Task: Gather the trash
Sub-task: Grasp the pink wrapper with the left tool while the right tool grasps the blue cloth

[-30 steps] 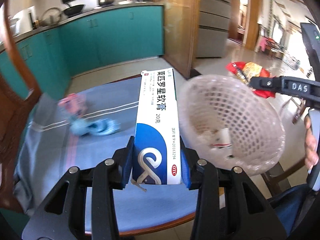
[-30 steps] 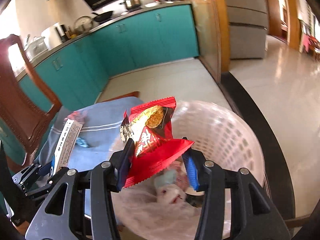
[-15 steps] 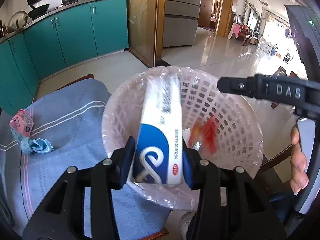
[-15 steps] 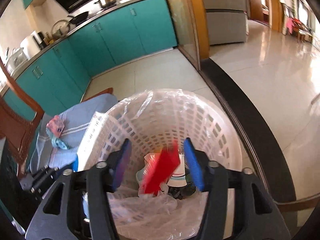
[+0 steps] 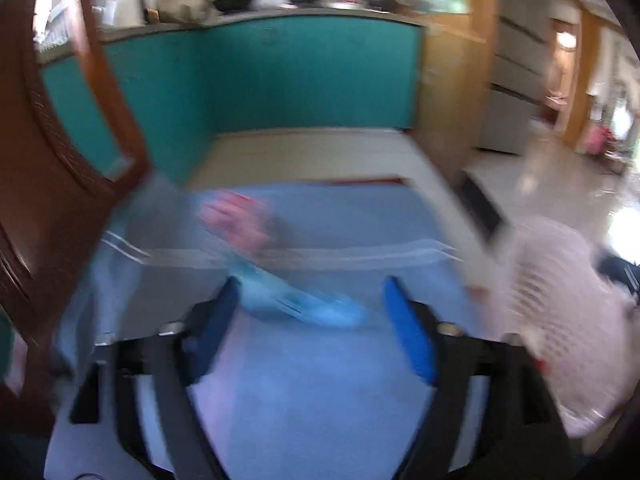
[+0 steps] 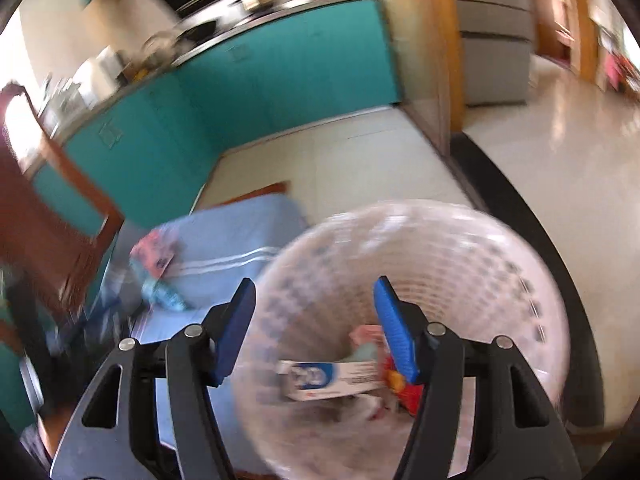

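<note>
Both views are motion-blurred. My left gripper (image 5: pixel 310 308) is open and empty over the blue tablecloth (image 5: pixel 320 392), just short of a crumpled light-blue wrapper (image 5: pixel 300 304) and a pink packet (image 5: pixel 236 220). My right gripper (image 6: pixel 314 320) is open and empty above the white mesh trash basket (image 6: pixel 460 264). Inside the basket lie the blue-and-white medicine box (image 6: pixel 328 378) and the red snack wrapper (image 6: pixel 408 390). The pink packet (image 6: pixel 154 252) and blue wrapper (image 6: pixel 162 294) show on the cloth left of the basket. The basket also shows in the left wrist view (image 5: pixel 560 320) at the right.
A dark wooden chair back (image 5: pixel 44 184) stands at the table's left, also in the right wrist view (image 6: pixel 44 208). Teal kitchen cabinets (image 5: pixel 312 72) lie beyond the table. Tiled floor (image 6: pixel 560 152) is to the right of the basket.
The left gripper let the medicine box go into the basket and swung left over the table. The right gripper's red wrapper now lies in the basket; both grippers are open.
</note>
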Available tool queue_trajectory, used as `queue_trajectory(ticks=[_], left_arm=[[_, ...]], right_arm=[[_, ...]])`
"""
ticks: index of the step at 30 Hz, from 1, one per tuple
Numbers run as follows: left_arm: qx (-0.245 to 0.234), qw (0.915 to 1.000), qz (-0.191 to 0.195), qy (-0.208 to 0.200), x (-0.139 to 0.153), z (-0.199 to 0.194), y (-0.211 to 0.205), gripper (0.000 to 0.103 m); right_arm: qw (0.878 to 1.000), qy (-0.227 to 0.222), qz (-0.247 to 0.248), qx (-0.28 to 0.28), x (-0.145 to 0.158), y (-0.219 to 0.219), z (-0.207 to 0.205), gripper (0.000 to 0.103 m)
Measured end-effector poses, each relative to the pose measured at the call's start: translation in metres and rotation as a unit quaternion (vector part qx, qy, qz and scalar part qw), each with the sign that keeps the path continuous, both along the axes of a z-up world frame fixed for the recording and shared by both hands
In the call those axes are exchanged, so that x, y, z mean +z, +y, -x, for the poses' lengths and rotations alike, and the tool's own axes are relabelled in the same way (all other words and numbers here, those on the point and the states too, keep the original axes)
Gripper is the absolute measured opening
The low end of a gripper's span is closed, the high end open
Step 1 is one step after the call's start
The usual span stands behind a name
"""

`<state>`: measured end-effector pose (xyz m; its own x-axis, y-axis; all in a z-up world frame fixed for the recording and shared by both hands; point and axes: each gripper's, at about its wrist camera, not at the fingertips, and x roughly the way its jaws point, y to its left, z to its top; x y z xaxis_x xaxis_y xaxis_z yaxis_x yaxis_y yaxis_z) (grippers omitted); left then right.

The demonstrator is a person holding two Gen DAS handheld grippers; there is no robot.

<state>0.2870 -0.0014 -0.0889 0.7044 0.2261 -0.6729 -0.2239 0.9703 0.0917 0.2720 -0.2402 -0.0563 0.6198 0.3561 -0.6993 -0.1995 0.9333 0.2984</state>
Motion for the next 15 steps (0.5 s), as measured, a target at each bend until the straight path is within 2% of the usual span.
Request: queue_trajectory(ticks=[2,3,8,10,11,12,13,15], left_arm=[[0.016,0.9993,-0.033,0.011,-0.002,-0.022,0.019,0.084],[0.021,0.9989,-0.034,0.024,-0.006,-0.038,0.032,0.084],[0.019,0.9961,0.005,0.086,-0.033,-0.084,0.068,0.083],[0.016,0.9941,0.014,0.106,-0.045,-0.092,0.079,0.06],[0.015,0.9928,0.015,0.118,-0.051,-0.096,0.082,0.039],[0.015,0.9924,0.013,0.122,-0.058,-0.095,0.082,0.029],[0.022,0.9927,0.005,0.119,-0.06,-0.092,0.086,0.021],[0.036,0.9939,0.003,0.105,-0.058,-0.081,0.095,0.019]], right_arm=[[0.999,0.001,0.014,0.042,-0.003,0.035,-0.002,0.061],[0.998,0.001,0.024,0.059,-0.006,0.049,-0.002,0.061],[0.989,0.0,0.072,0.133,-0.02,0.112,-0.004,0.061],[0.984,0.001,0.083,0.155,-0.026,0.132,-0.008,0.061],[0.983,0.0,0.087,0.161,-0.027,0.138,-0.01,0.061],[0.982,-0.001,0.09,0.167,-0.029,0.144,-0.013,0.061],[0.981,-0.001,0.09,0.174,-0.032,0.153,-0.017,0.061],[0.979,0.003,0.082,0.184,-0.035,0.164,-0.024,0.061]])
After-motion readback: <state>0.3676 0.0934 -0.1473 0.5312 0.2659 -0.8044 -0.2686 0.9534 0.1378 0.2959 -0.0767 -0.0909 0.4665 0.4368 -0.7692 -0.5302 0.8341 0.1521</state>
